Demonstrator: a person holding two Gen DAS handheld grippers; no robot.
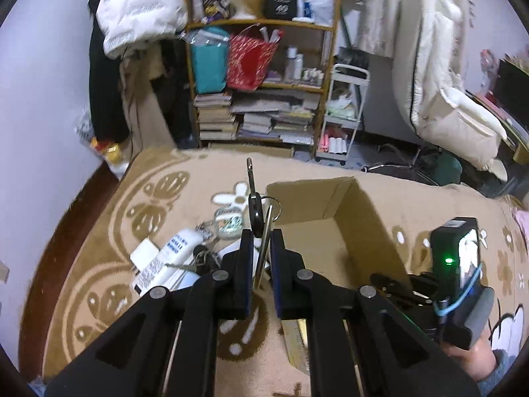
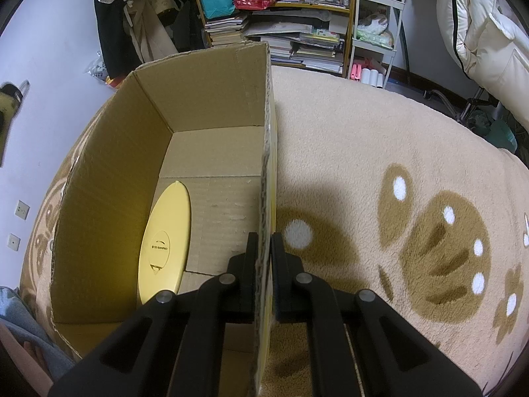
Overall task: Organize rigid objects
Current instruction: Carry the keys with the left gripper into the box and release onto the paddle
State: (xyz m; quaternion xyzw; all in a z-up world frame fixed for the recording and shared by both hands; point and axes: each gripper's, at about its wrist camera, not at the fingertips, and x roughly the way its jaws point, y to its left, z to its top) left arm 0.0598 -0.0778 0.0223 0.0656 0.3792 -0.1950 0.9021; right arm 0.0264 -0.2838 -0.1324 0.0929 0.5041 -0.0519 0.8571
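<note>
A cluttered wooden bookshelf (image 1: 261,76) stands against the pale wall (image 1: 43,76) beyond a beige patterned rug (image 2: 380,152).

The left gripper (image 1: 261,243) is clamped on a bunch of keys (image 1: 257,211), one black-headed key pointing upward above its fingertips. Just behind to the right stands an open cardboard box (image 1: 360,218) on the patterned beige rug (image 1: 139,205). A white tube (image 1: 168,258) and a clear earbud case (image 1: 228,220) lie left.

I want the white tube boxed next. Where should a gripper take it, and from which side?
Probably across the middle of the white tube, coming from above with fingers straddling its narrow width. It lies flat on the blanket, its long axis slanted, and the loose key bunch crowds its right end.
</note>
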